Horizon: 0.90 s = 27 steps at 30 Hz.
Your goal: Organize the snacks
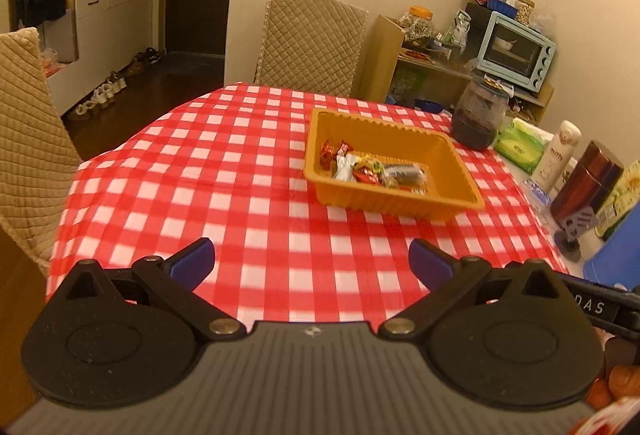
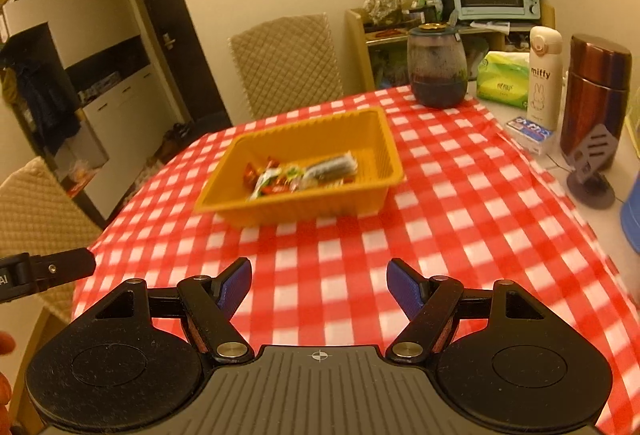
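Note:
An orange plastic tray (image 1: 440, 151) (image 2: 384, 139) sits on the red-and-white checked tablecloth (image 1: 240, 163) (image 2: 460, 187). Several wrapped snacks (image 1: 372, 169) (image 2: 300, 173) lie piled in its near half. My left gripper (image 1: 312, 259) hovers over the cloth well short of the tray, jaws wide apart with nothing between the blue pads. My right gripper (image 2: 319, 281) hangs likewise in front of the tray, open and empty. Part of the left gripper's body (image 2: 44, 273) shows at the left edge of the right wrist view.
A dark glass jar (image 1: 478, 115) (image 2: 438, 67), a tissue pack (image 2: 504, 79), a white bottle (image 2: 544, 75), a brown flask (image 2: 596, 91) and a small stand (image 2: 592, 171) line the table's right side. Padded chairs (image 1: 312, 43) (image 2: 44, 203) stand at the far and left edges.

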Each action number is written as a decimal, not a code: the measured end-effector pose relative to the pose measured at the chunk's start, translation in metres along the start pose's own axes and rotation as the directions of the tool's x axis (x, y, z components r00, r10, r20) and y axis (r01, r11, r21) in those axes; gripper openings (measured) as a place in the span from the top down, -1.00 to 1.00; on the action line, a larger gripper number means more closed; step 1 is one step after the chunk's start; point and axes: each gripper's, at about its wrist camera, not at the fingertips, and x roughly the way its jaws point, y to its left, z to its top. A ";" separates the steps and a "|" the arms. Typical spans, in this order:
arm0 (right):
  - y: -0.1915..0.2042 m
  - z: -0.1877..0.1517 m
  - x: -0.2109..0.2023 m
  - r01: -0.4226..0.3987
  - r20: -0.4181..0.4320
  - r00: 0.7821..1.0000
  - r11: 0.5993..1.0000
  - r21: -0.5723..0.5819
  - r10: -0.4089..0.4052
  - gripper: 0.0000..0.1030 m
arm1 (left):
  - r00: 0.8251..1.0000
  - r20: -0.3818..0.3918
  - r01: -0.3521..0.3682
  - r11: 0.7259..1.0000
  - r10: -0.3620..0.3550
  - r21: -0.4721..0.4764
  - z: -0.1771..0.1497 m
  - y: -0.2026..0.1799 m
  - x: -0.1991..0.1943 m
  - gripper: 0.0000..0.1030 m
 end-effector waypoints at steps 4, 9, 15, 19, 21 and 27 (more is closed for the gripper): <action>0.007 -0.011 -0.028 -0.013 -0.005 1.000 1.000 -0.020 0.013 -0.44 | 0.999 0.012 -0.039 0.999 0.038 0.022 -0.014 -0.011 -0.031 -0.99; 0.011 -0.020 -0.061 -0.001 -0.014 1.000 1.000 -0.029 0.001 -0.44 | 0.999 0.019 -0.046 0.998 0.045 0.039 -0.024 -0.022 -0.063 -0.99; 0.016 -0.034 -0.096 0.001 -0.020 1.000 0.998 -0.056 -0.002 -0.44 | 0.998 0.025 -0.064 0.997 0.062 0.054 -0.035 -0.032 -0.089 -0.99; 0.019 -0.042 -0.113 0.012 -0.029 0.999 0.998 -0.069 -0.014 -0.44 | 0.999 0.017 -0.052 0.996 0.051 0.067 -0.042 -0.035 -0.102 -0.99; 0.020 -0.045 -0.120 0.019 -0.028 0.999 0.997 -0.077 -0.021 -0.44 | 0.999 0.017 -0.044 0.996 0.043 0.077 -0.046 -0.037 -0.108 -0.99; 0.020 -0.054 -0.138 0.025 -0.021 0.999 0.995 -0.092 -0.027 -0.44 | 0.999 0.012 -0.044 0.995 0.043 0.094 -0.058 -0.040 -0.120 -0.99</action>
